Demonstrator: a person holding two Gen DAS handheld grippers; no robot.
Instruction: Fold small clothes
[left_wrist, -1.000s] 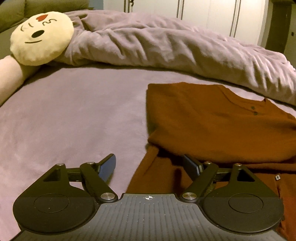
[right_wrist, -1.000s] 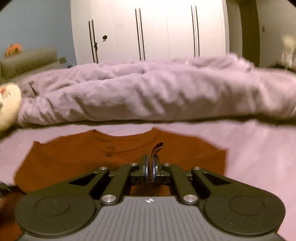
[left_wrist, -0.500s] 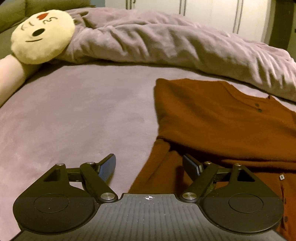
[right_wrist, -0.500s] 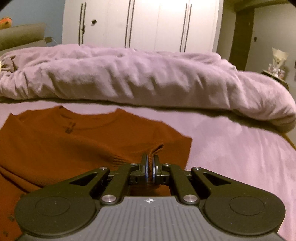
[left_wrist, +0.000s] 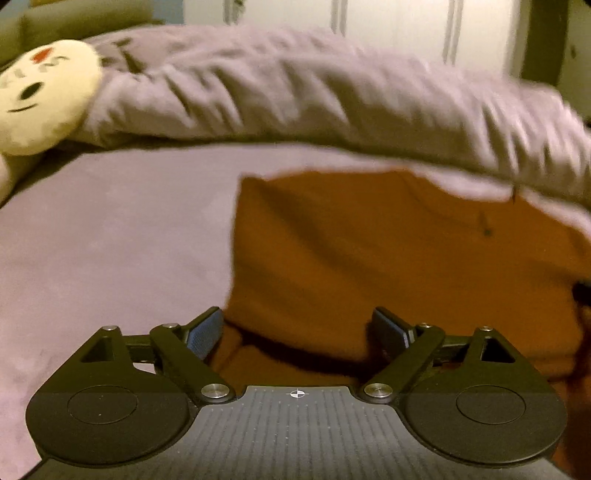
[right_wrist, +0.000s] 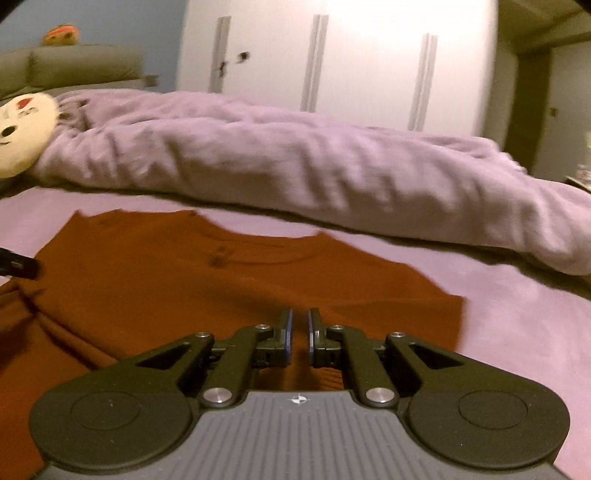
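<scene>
A rust-orange buttoned top (left_wrist: 388, 258) lies flat on the lilac bed sheet (left_wrist: 110, 240), partly folded with a layer over its lower part. My left gripper (left_wrist: 297, 328) is open and empty, low over the top's left lower edge. In the right wrist view the same top (right_wrist: 221, 280) fills the middle. My right gripper (right_wrist: 299, 332) hovers over its right lower part, jaws a narrow gap apart with no cloth between them. The tip of the left gripper shows at that view's left edge (right_wrist: 18, 264).
A rumpled lilac duvet (right_wrist: 314, 166) runs across the bed behind the top. A cream face-shaped plush cushion (left_wrist: 40, 96) lies at the far left. White wardrobe doors (right_wrist: 332, 62) stand behind the bed. Bare sheet (right_wrist: 517, 314) lies to the right of the top.
My right gripper was shut on a fold of the top; its jaws have parted and the cloth has dropped flat. My left gripper has shifted right over the top's edge, still open.
</scene>
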